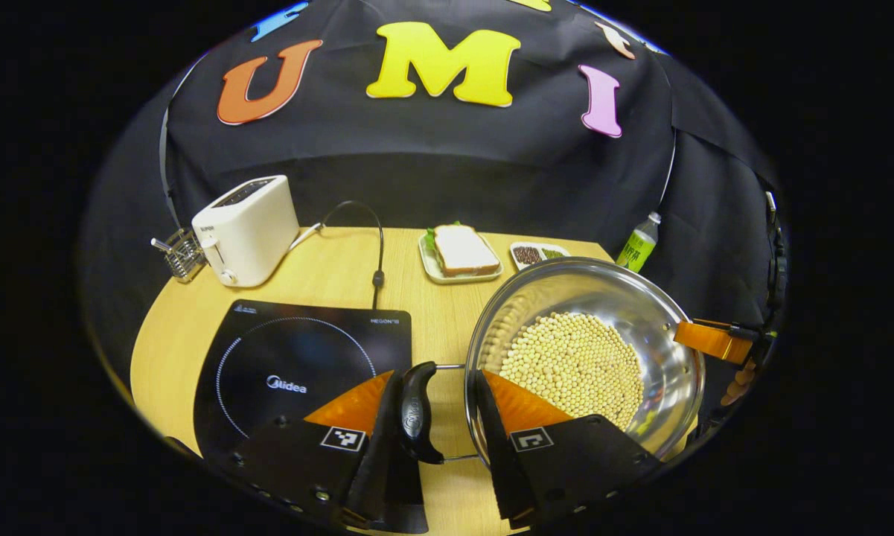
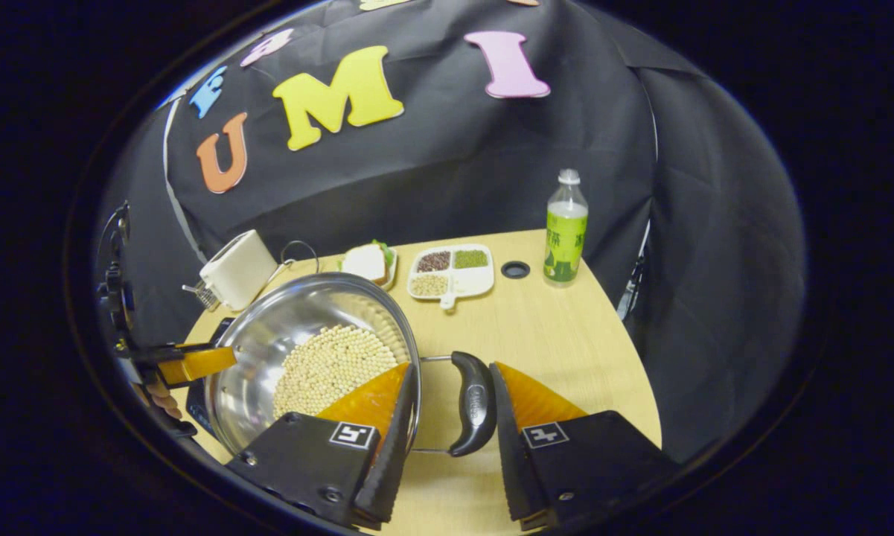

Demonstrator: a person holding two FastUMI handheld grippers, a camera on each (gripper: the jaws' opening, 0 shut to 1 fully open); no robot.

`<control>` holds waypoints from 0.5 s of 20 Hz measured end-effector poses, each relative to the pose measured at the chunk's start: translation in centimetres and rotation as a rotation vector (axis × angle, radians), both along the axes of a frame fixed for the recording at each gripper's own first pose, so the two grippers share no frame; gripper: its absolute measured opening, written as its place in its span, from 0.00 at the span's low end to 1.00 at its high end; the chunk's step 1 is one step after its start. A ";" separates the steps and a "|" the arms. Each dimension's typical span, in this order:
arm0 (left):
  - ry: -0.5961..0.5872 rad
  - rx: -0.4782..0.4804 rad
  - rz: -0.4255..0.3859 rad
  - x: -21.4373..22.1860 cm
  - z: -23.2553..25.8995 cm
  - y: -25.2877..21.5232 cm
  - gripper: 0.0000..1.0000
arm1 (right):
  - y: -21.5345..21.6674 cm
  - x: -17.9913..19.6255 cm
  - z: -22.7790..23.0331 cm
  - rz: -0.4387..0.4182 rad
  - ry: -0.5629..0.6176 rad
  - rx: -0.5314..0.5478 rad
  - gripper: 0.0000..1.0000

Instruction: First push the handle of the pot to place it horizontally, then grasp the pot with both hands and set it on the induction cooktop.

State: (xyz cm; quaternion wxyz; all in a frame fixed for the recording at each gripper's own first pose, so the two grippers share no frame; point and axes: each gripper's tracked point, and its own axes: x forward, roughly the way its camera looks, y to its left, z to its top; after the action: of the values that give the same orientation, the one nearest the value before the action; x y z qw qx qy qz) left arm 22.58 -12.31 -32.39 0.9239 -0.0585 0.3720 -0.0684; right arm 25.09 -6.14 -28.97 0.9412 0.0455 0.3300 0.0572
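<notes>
A steel pot [image 1: 640, 298] half full of pale beans [image 1: 573, 365] sits just right of the black induction cooktop [image 1: 298, 365]. My left gripper [image 1: 439, 372] straddles the pot's near black handle [image 1: 417, 409]: one finger lies against the outside of the handle, the other against the rim over the beans. On the opposite side my right gripper [image 2: 452, 366] holds the same way, with the other handle [image 2: 473, 406] against its outer finger and its inner finger on the rim of the pot [image 2: 283, 320]. Each gripper shows across the pot in the other's view, the right gripper [image 1: 714, 341] and the left gripper [image 2: 193, 362].
A white toaster [image 1: 247, 231] with its cable and a wire rack [image 1: 181, 253] stand behind the cooktop. A sandwich on a plate [image 1: 461, 253], a divided dish of grains [image 2: 450, 272], a black ring [image 2: 515, 269] and a green bottle [image 2: 566, 231] line the back of the round wooden table [image 2: 566, 342].
</notes>
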 end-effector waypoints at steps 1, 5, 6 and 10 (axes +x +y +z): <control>-0.017 0.002 0.001 -0.2 1.0 0.6 0.56 | 0.6 -0.3 0.9 0.001 -0.009 0.003 0.57; -0.070 0.000 0.015 -0.7 4.2 3.5 0.55 | 3.5 -1.1 4.2 0.016 -0.050 0.010 0.58; -0.082 0.001 0.019 -0.7 5.0 4.4 0.55 | 4.4 -1.4 4.9 0.021 -0.059 0.009 0.58; -0.110 -0.008 0.051 -1.2 7.4 7.9 0.55 | 8.3 -1.5 7.1 0.040 -0.080 0.013 0.57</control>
State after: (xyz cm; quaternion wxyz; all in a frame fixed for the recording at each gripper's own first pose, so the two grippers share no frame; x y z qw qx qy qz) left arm 21.42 -4.37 -25.02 0.9442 -0.0679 0.3185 -0.0496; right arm 23.58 2.20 -21.89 0.9520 0.0426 0.2924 0.0801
